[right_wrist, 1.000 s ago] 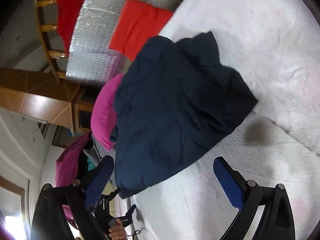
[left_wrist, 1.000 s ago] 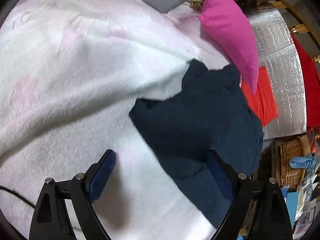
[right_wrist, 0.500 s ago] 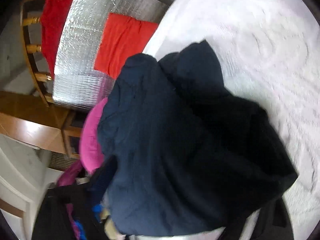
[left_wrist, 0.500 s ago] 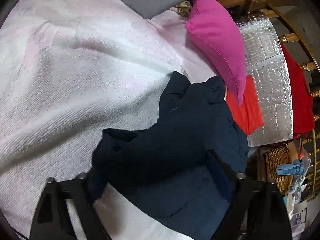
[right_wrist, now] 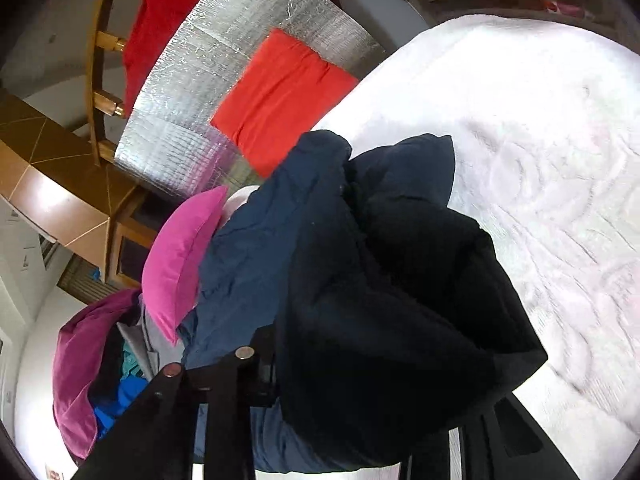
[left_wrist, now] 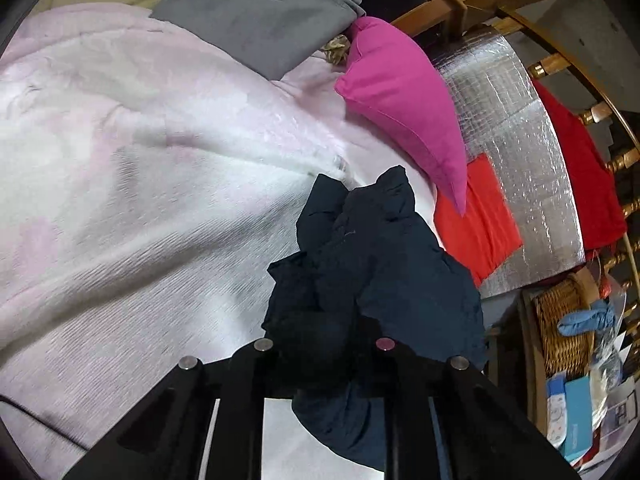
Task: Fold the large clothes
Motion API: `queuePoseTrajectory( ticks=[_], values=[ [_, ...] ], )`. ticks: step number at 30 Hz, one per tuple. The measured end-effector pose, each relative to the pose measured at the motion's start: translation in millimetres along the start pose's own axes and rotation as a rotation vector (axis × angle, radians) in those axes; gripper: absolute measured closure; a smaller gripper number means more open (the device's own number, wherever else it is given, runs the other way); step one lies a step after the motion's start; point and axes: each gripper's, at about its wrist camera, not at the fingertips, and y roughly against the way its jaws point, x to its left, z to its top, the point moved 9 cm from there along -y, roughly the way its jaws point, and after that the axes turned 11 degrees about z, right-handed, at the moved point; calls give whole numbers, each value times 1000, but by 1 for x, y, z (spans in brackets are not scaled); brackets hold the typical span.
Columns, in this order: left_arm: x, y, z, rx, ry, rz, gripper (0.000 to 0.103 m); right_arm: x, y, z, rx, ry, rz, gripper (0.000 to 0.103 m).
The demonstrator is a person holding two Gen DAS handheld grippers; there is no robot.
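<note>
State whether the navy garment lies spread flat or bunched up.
Bunched up. The navy garment rises in crumpled folds off the white blanket, gathered at the left gripper.

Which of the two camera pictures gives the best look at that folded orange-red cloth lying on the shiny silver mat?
The right wrist view: the orange-red cloth lies almost whole on the silver mat, its folds clear. In the left wrist view the pink pillow and the dark blue garment cover part of it.

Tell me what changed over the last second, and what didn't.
Both grippers, open above the bed a second ago, have closed on the navy garment: the left gripper and right gripper now pinch it, bunched and lifted. The white blanket, pink pillow and folded red cloth stayed put.
</note>
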Motion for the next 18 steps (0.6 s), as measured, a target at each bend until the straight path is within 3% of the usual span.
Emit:
queuePoseTrajectory(
  ticks=[3, 6, 8, 11, 18],
  values=[
    [10, 4, -12, 21, -50, 56, 82, -1, 16, -10, 32, 4, -14, 67],
    [26, -6, -22, 88, -88, 121, 66, -26, 16, -29, 132, -13, -76, 65],
    [38, -8, -22, 134, -50, 116, 50, -42, 16, -38, 176, -40, -93, 53],
    [47, 3, -12, 140, -12, 93, 48, -44, 33, -39, 205, -40, -112, 44],
    [48, 53, 34, -150, -65, 182, 42, -23, 97, -43, 206, 107, -197, 40]
  ],
)
